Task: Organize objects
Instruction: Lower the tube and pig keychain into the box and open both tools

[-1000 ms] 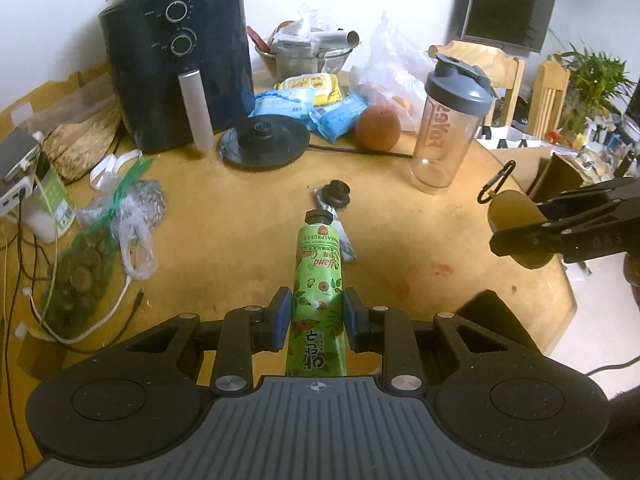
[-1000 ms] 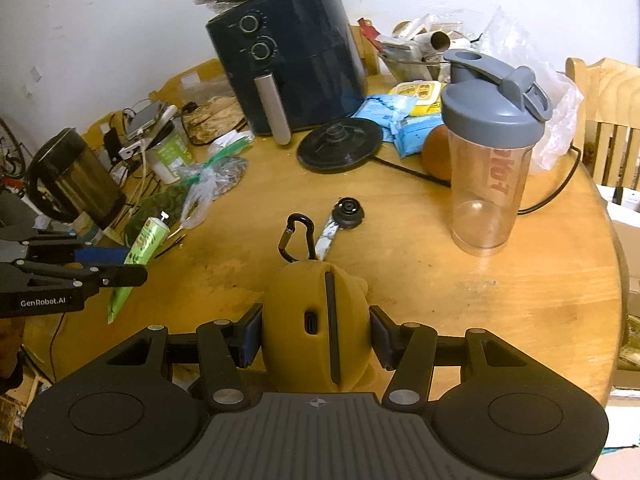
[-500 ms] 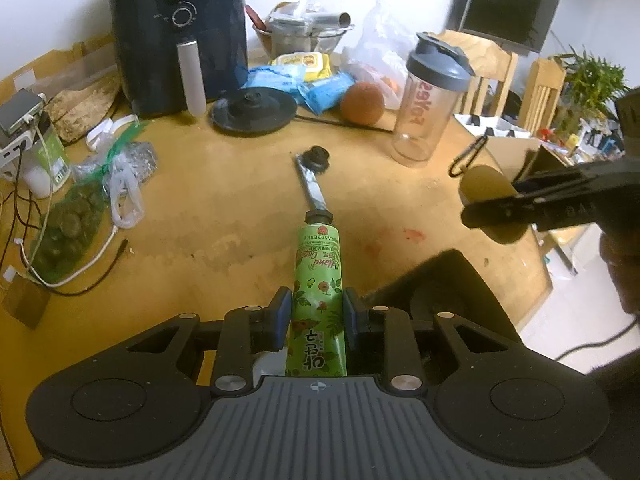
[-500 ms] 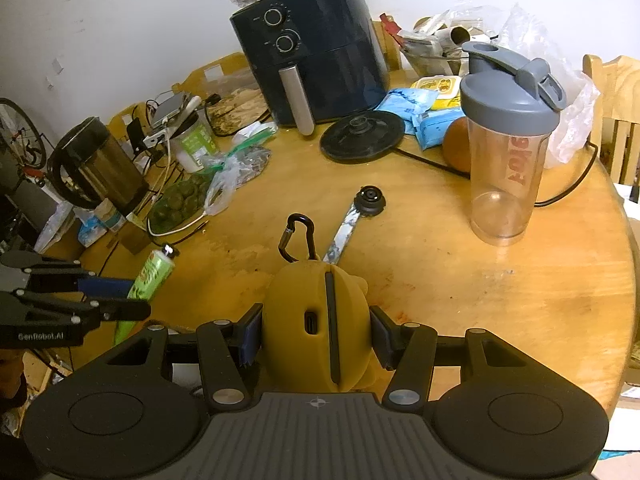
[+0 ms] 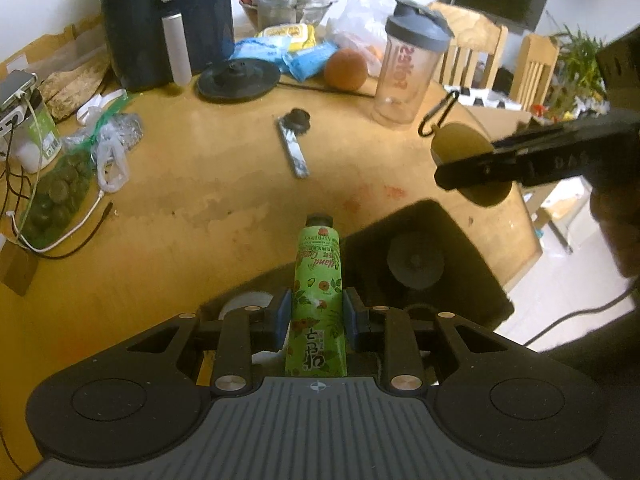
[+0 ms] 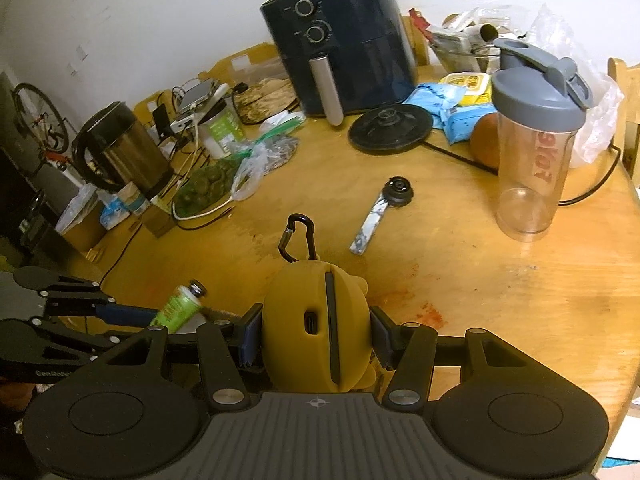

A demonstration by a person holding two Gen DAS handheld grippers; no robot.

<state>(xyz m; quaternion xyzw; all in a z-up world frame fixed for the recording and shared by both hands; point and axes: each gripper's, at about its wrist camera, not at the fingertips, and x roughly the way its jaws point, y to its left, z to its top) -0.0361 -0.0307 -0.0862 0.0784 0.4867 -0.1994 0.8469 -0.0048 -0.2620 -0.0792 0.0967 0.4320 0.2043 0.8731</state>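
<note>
My left gripper (image 5: 316,312) is shut on a green hand-cream tube (image 5: 318,292), cap pointing away, held above a black container (image 5: 416,268) at the table's near edge. The same tube (image 6: 178,310) shows at the lower left of the right wrist view. My right gripper (image 6: 316,336) is shut on a mustard-yellow earbud case (image 6: 316,332) with a black carabiner (image 6: 298,236). That case (image 5: 464,148) hangs at the right of the left wrist view, above the table's edge. A flat silver tube with a black cap (image 5: 294,142) lies mid-table.
A round wooden table (image 6: 500,288) carries a dark air fryer (image 6: 344,40), kettle base (image 6: 390,128), shaker bottle (image 6: 536,140), orange (image 5: 346,70), blue packets (image 5: 280,50), bagged greens (image 5: 60,188), cables and a kettle (image 6: 120,148). Wooden chairs (image 5: 532,64) stand beyond.
My left gripper has pulled back toward the near edge with the green tube, now over the black container. The right gripper with the yellow case appears closer and higher on the right.
</note>
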